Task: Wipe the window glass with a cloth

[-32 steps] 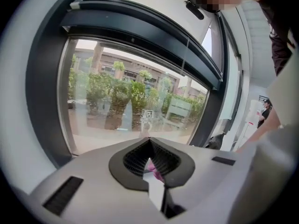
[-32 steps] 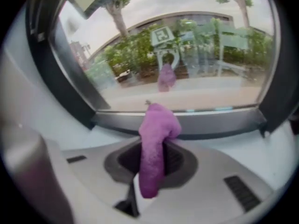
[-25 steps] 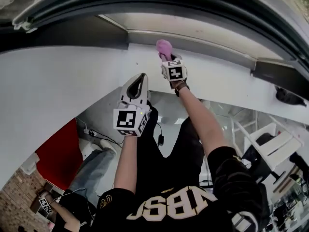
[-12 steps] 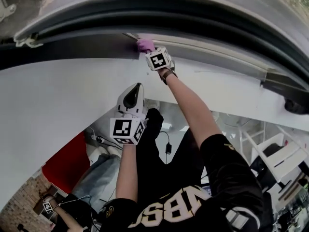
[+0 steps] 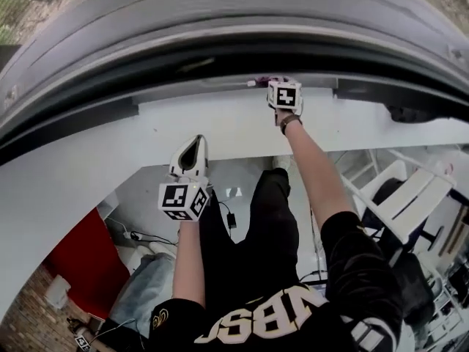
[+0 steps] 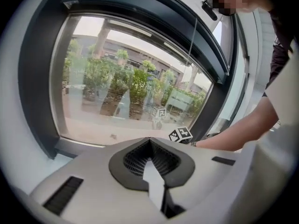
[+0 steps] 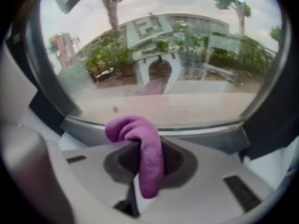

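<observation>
Person wears a black short-sleeved tee (image 5: 344, 266) w/ big white block lettering, gold-edged, across the front (only partly in shot). Black trousers (image 5: 256, 233). Dark band (image 5: 290, 120) on the right wrist. Left gripper (image 5: 197, 142): pale grey moulded shell tapering to a pointed nose, w/ a dark grey ribbed recess round the jaws & black slot vents either side. Right gripper (image 5: 272, 84): same shell, same recess & vents. Each carries a white cube (image 5: 183, 199) w/ black square markers on its faces.
</observation>
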